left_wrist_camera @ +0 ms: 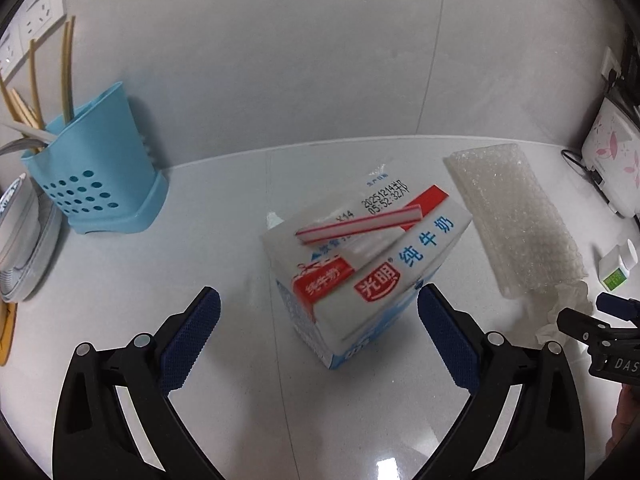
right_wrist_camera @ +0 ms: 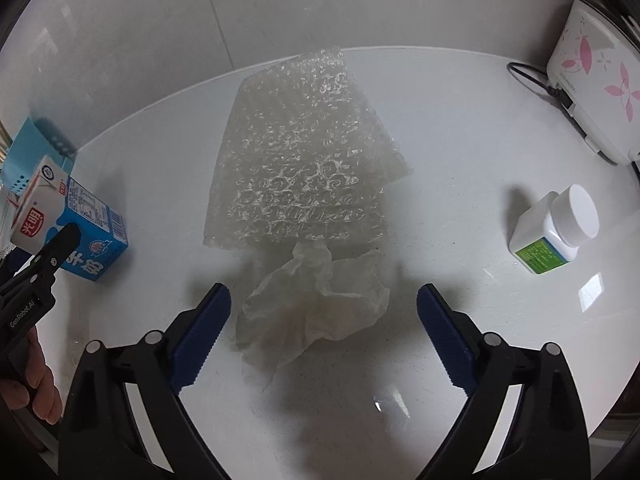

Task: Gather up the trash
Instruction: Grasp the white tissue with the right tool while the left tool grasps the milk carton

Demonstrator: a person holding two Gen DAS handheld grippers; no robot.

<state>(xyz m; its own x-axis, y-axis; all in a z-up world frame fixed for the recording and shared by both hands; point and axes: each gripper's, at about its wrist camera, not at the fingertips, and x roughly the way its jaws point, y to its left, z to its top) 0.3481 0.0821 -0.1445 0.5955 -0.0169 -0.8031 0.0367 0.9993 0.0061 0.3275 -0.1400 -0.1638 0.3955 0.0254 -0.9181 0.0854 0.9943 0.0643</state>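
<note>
In the left wrist view, the left gripper (left_wrist_camera: 318, 310) is spread wide, its blue pads on either side of a milk carton (left_wrist_camera: 360, 268) that sits at the centre of the frame on the white counter (left_wrist_camera: 224, 220). Neither pad clearly touches it. The carton is white and blue with red label panels, Chinese lettering and a printed date; a red-striped wrapped straw (left_wrist_camera: 360, 224) lies across its top. To its right, toward the right edge, a folded sheet of bubble wrap (left_wrist_camera: 516, 224) lies flat, with a crumpled tissue (left_wrist_camera: 564, 308) at its lower end. A blue utensil holder (left_wrist_camera: 96, 168) stands at the left.

In the right wrist view, the right gripper (right_wrist_camera: 324, 322) is also wide apart and holds nothing, its fingers framing the crumpled white tissue (right_wrist_camera: 316, 308) at lower centre. The tissue touches the near edge of the bubble wrap (right_wrist_camera: 304, 160), a cloudy, translucent wad filling the centre. The carton (right_wrist_camera: 76, 224) stands at the left edge, a white pill bottle (right_wrist_camera: 556, 228) with a green label at the right.
</note>
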